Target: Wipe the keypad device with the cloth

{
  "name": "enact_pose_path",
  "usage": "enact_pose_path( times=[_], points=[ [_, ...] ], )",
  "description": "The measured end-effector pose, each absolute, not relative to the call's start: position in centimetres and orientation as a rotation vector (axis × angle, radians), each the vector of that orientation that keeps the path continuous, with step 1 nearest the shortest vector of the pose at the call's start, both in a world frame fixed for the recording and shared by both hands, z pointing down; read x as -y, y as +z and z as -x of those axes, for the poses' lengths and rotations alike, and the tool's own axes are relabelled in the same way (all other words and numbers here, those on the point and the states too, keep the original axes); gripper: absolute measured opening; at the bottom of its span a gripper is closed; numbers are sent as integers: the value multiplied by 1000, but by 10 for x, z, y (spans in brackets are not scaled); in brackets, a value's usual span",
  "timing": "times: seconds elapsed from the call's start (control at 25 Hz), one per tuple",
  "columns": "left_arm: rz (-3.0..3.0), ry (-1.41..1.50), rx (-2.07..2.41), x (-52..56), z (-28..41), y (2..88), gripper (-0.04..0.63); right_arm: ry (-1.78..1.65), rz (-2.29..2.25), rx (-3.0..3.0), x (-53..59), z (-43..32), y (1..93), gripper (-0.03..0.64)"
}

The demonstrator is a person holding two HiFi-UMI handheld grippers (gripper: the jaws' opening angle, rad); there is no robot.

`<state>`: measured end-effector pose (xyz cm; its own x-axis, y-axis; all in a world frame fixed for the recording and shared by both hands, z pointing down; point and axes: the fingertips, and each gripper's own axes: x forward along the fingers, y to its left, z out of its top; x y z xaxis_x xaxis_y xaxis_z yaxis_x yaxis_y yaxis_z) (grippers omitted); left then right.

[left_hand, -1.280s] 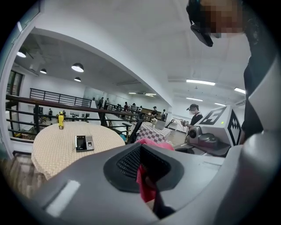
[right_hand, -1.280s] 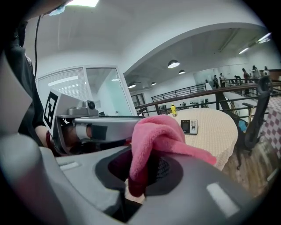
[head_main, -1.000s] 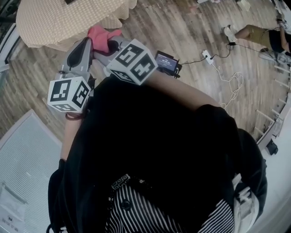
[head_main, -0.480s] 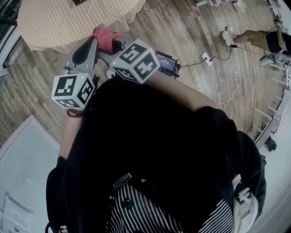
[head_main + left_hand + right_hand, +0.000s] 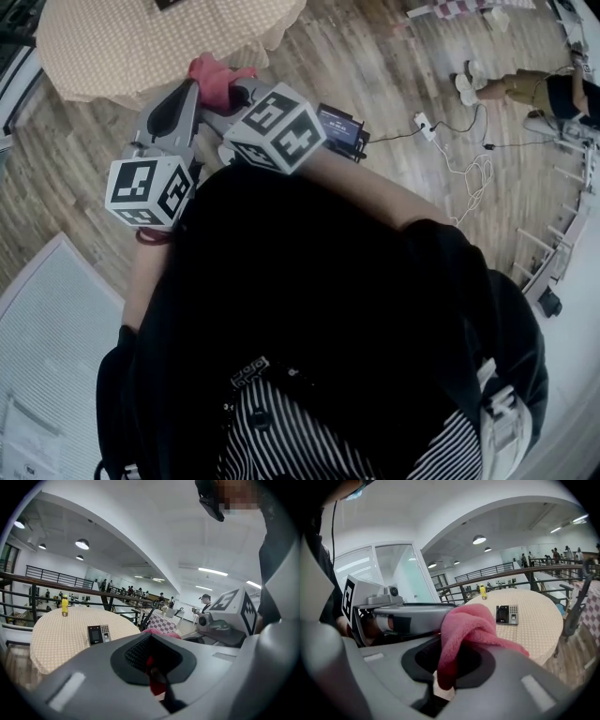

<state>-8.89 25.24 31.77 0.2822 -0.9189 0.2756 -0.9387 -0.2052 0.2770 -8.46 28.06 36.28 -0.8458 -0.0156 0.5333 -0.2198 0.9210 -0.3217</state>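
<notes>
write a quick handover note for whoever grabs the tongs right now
Left tongs: shut on a fold of the cloth.
Right tongs: shut on the cloth too; most of it drapes over them.
Keypad: lies on the round table ahead, apart from both tongs.
Done: cloth is in hand.
Left: bring the cloth to the keypad and wipe it; no wiping has begun.

keypad device on table, bottle behind it
</notes>
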Motion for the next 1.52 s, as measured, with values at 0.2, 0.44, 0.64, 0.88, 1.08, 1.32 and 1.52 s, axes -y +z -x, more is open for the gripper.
enact_pose_path(
  times=[0.2,0.44,0.64,0.88,1.08,1.32,1.52],
  points=[
    [-2095,55,1770,-268,90,318,3,493,-67,2552,-295,85,363,61],
    [-2060,61,1846,-255,108,316,3,468,43,2563,-283,102,360,62],
    [-2001,62,1886,-189,159,321,3,480,123,2551,-216,152,365,61],
    [-1955,72,1910,-138,194,315,3,493,201,2540,-167,186,359,62],
    [-1919,63,1910,-94,212,304,3,527,235,2529,-124,204,347,61],
    [-1884,74,1906,-47,229,300,3,560,272,2510,-78,221,344,61],
    [-1864,80,1894,-15,246,306,3,584,295,2498,-47,238,349,61]
  ],
)
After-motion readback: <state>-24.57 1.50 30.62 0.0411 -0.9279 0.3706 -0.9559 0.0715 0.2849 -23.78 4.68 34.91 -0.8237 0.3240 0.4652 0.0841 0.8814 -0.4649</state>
